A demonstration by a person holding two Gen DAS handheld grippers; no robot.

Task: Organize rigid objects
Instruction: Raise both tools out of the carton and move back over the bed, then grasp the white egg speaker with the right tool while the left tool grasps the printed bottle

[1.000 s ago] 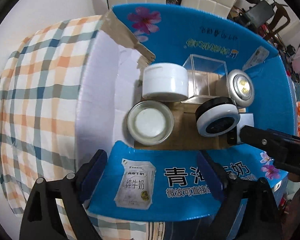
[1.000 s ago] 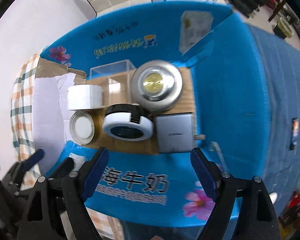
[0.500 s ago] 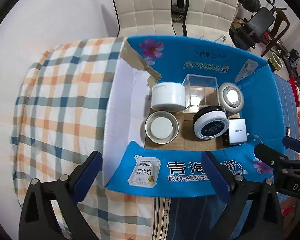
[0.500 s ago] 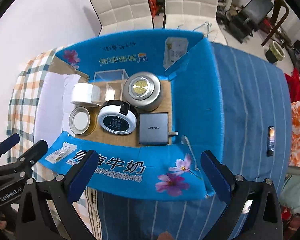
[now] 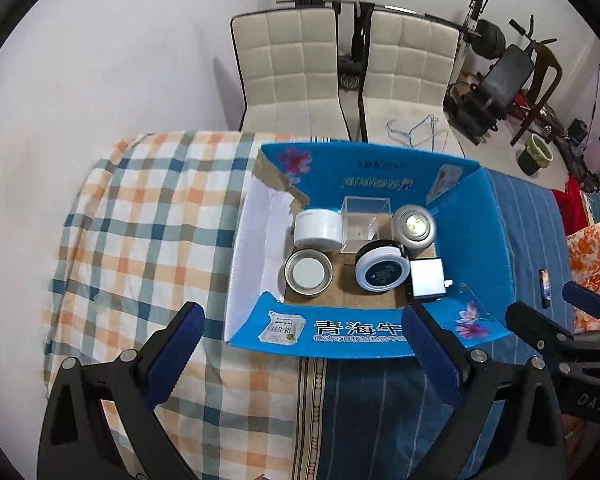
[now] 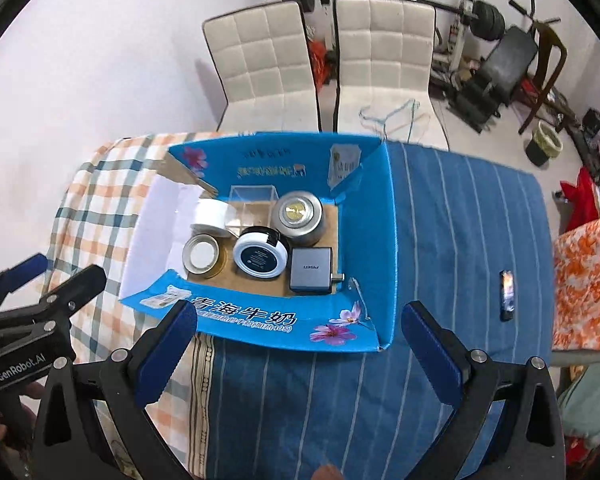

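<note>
Left gripper (image 5: 300,354): jaws wide apart with nothing between them, held high over the near edge of the box, pointing steeply down; they have just been opening. It also shows at the left edge of the right wrist view.
Right gripper (image 6: 300,346): jaws wide apart and empty, above the near flap of the box; they too have just been opening. Its dark tip shows at the right edge of the left wrist view.
Box (image 5: 496,240): blue carton with flaps folded out, white inner wall on the left, brown cardboard floor; it sits on the table, across the seam between the two cloths.
White jar (image 5: 318,229): lying on its side in the back left corner of the box.
Clear cube (image 5: 366,224): just right of the white jar, against the back wall.
Push light (image 5: 414,226): silver, round, in the back right corner.
Tin (image 5: 309,272): round, open, pale inside, in the front left, just before the white jar.
Round case (image 5: 380,273): white rim, dark face, tilted, front middle, touching the push light.
Charger (image 6: 312,270): grey block in the front right corner, beside the round case.
Checked cloth (image 5: 140,220): covers the left part of the table.
Striped cloth (image 6: 460,240): blue, covers the right part.
Small dark item (image 6: 507,295): lies on the striped cloth, well apart from the box.
Chairs (image 5: 288,64): two pale padded ones behind the table.
</note>
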